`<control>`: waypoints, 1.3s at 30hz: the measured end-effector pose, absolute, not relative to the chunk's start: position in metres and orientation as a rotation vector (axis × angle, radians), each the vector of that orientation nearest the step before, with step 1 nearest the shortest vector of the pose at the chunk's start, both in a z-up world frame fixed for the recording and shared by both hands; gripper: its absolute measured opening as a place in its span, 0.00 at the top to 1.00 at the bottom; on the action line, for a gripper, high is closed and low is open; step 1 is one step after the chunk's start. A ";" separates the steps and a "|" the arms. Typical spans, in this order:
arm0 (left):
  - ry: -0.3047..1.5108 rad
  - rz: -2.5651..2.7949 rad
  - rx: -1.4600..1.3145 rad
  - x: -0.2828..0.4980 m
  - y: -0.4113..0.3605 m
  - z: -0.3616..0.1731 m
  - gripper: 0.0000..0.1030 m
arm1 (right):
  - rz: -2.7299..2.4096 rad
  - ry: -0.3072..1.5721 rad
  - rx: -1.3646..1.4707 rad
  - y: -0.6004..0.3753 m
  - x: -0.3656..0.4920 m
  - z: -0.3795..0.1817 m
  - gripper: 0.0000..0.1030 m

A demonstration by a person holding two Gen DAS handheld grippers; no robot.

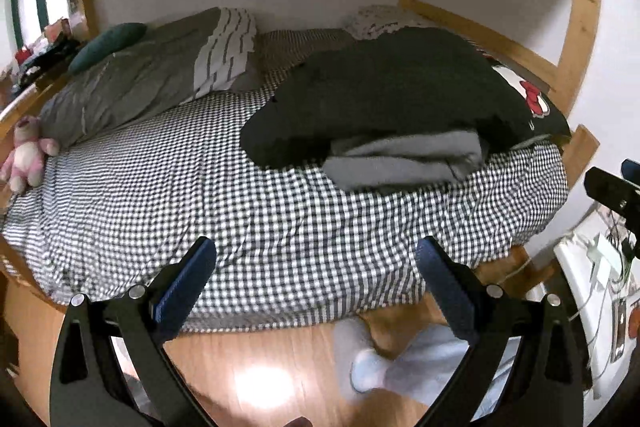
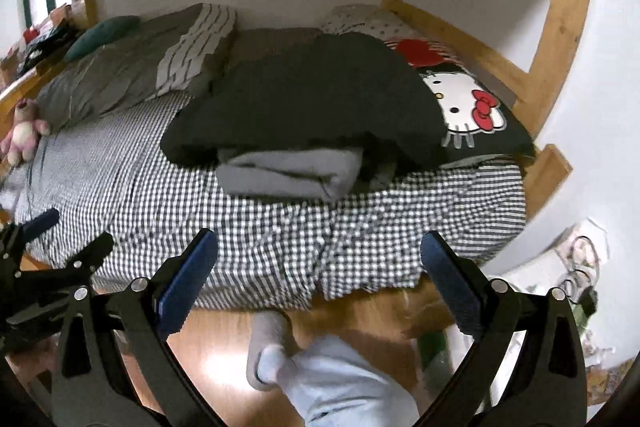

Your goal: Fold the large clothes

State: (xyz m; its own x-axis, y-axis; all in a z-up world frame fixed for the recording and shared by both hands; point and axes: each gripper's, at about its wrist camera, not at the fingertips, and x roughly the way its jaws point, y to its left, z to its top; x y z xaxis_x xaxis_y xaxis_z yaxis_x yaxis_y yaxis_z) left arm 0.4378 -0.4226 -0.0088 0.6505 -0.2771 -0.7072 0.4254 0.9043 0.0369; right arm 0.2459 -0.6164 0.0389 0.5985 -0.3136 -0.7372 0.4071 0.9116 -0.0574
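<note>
1. A black garment (image 1: 384, 87) lies in a rumpled heap over a folded grey garment (image 1: 404, 163).
2. Both rest on the bed (image 1: 200, 187), on its checked sheet, just beside the cat-print pillow (image 2: 468, 107).
3. The left tool (image 1: 316, 279) and right tool (image 2: 320, 275) are spread wide, holding nothing, well short of the pile, over the bed's near edge.

both my grippers hang level with nothing held: left gripper (image 1: 316, 279) jaws spread wide, right gripper (image 2: 320, 277) jaws spread wide, side by side.
</note>
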 end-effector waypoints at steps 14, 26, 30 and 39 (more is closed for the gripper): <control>0.741 -0.362 0.228 0.305 -0.390 0.003 0.04 | -0.371 0.822 0.115 -0.569 0.117 0.050 0.03; 0.743 -0.372 0.225 0.247 -0.386 -0.001 0.04 | -0.369 0.823 0.113 -0.557 0.061 0.042 0.03; 0.751 -0.375 0.230 0.245 -0.390 -0.008 0.04 | -0.358 0.841 0.120 -0.561 0.064 0.032 0.03; 0.748 -0.310 0.305 0.247 -0.406 -0.026 0.04 | -0.330 0.859 0.124 -0.567 0.073 0.015 0.03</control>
State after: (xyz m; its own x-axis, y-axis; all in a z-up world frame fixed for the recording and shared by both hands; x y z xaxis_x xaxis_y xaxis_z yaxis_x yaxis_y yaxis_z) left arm 0.2473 -0.4056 -0.0260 0.6921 -0.1657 -0.7025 0.3797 0.9113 0.1592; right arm 0.0733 -0.5670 0.0150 0.6064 -0.2353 -0.7595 0.3346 0.9420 -0.0247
